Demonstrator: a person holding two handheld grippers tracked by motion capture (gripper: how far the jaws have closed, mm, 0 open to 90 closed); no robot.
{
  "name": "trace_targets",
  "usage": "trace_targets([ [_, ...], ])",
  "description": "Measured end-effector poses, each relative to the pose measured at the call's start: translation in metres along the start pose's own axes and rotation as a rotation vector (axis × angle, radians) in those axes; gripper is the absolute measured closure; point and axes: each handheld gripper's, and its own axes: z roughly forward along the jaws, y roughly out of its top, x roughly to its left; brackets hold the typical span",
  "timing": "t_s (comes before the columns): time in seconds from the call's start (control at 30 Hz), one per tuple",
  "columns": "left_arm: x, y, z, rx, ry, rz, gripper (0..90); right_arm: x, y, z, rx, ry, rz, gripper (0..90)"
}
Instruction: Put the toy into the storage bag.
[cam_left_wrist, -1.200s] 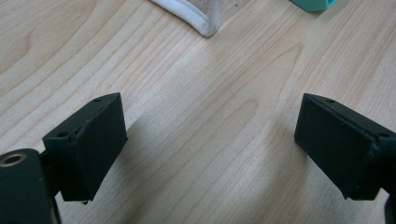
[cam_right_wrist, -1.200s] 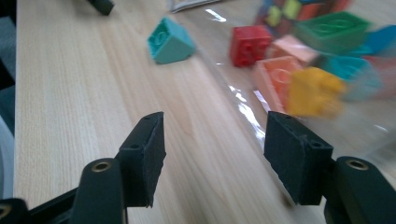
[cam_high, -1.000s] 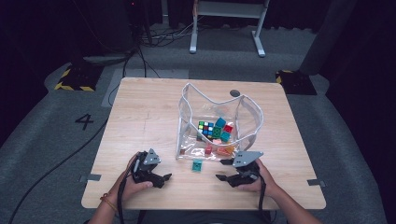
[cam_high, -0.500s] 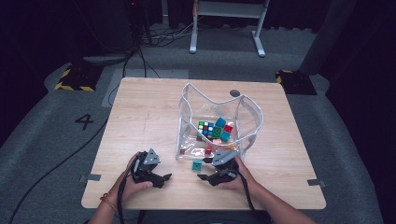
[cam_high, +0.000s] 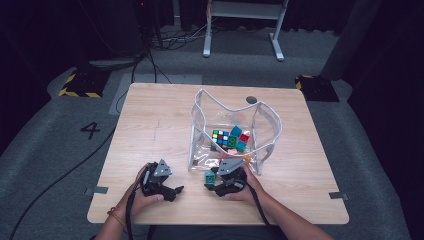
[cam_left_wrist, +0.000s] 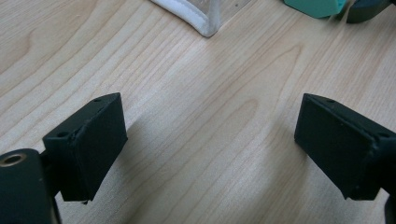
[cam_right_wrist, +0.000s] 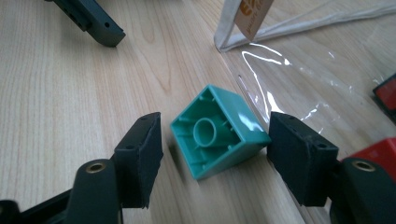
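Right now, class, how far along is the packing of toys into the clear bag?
Done: a puzzle cube and several bricks lie in the clear bag. In hand: the right gripper straddles a teal brick on the table, fingers not yet pressing. Left: grip and bag it. The left gripper waits open.

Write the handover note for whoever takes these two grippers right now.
Right gripper: open, jaws either side of the teal plastic building brick, which lies on the wooden table with its hollow underside showing. The far jaw touches or nearly touches one corner; no grip yet.
Left gripper: open, nothing between the jaws, low over bare table.
Clear plastic bag with white trim: standing open beyond the brick, already holding a multicoloured puzzle cube and several coloured blocks.
Done: most pieces bagged.
Left, as it looks: close on the brick, lift it, drop it into the bag.
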Motion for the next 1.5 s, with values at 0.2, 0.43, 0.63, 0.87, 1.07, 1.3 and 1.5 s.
trace_targets([
  [0.2, 0.000, 0.000, 0.000, -0.002, -0.002, 0.000, 9.3, 0.001, 0.004, 0.003, 0.016, 0.013, 0.033, 36.1],
  [0.43, 0.000, 0.000, 0.000, -0.003, -0.002, 0.001, 9.3, 0.000, 0.003, 0.005, 0.000, 0.033, 0.039, 38.3],
  [0.63, 0.000, 0.000, 0.000, -0.004, 0.001, 0.001, 9.3, -0.001, 0.003, 0.003, 0.023, 0.029, 0.005, 40.6],
  [0.87, 0.000, 0.000, 0.000, -0.004, 0.003, 0.000, 9.4, 0.007, 0.000, -0.002, 0.022, 0.061, 0.007, 40.7],
  [1.07, 0.000, 0.000, 0.000, -0.006, 0.003, -0.002, 9.4, 0.008, -0.008, -0.012, 0.003, 0.084, 0.003, 40.8],
  [1.3, 0.000, 0.000, -0.001, -0.003, 0.006, 0.005, 9.4, 0.008, -0.019, -0.029, 0.028, 0.055, 0.007, 40.9],
  [1.5, 0.000, -0.001, 0.000, -0.006, 0.007, 0.007, 9.4, -0.002, -0.023, -0.044, -0.015, 0.042, -0.016, 40.9],
])
